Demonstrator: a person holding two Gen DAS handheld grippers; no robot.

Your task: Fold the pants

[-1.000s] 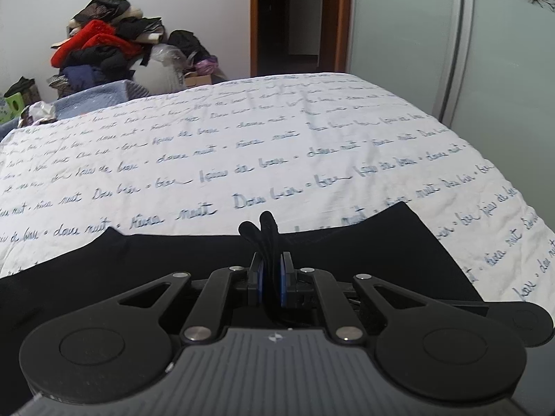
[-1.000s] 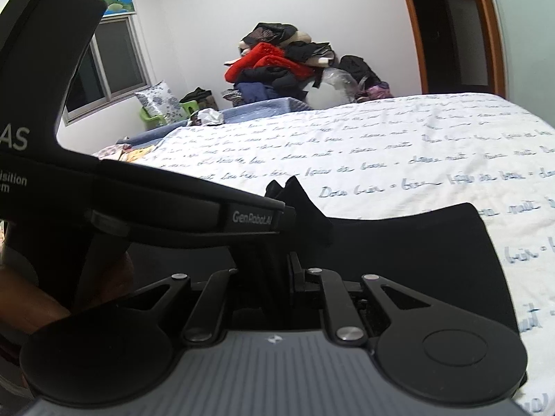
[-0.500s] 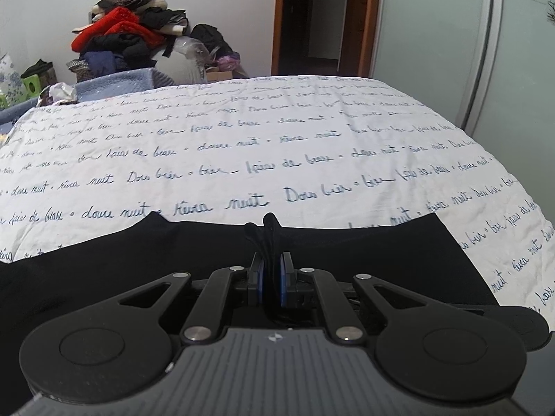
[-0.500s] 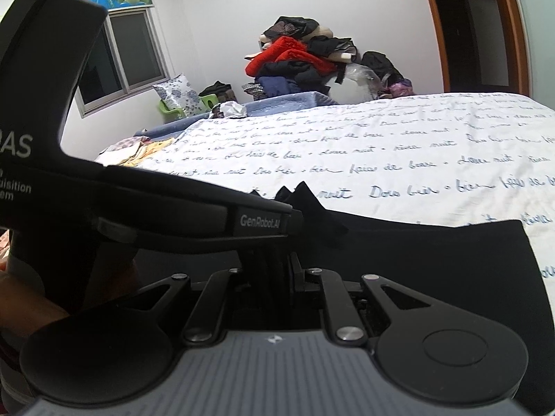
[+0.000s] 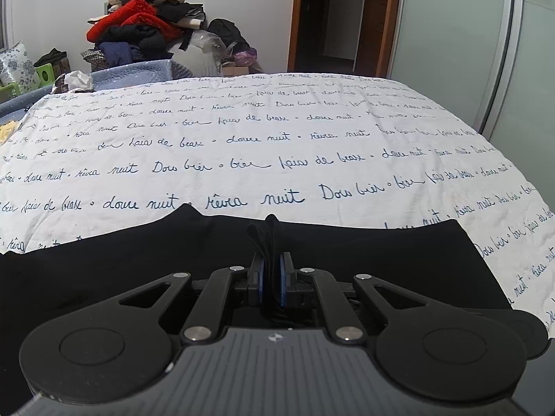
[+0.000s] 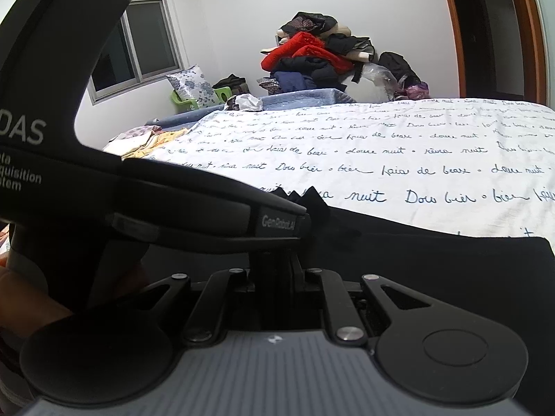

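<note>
Both the left tongs (image 5: 271, 277) and right tongs (image 6: 275, 270) are clamped, side by side, angled downward.

Black pants (image 5: 347, 260) lie on a white bedspread (image 5: 277, 145) patterned with dark blue cursive script — beyond, a clothes heap (image 5: 138, 31) shows red and black.
</note>
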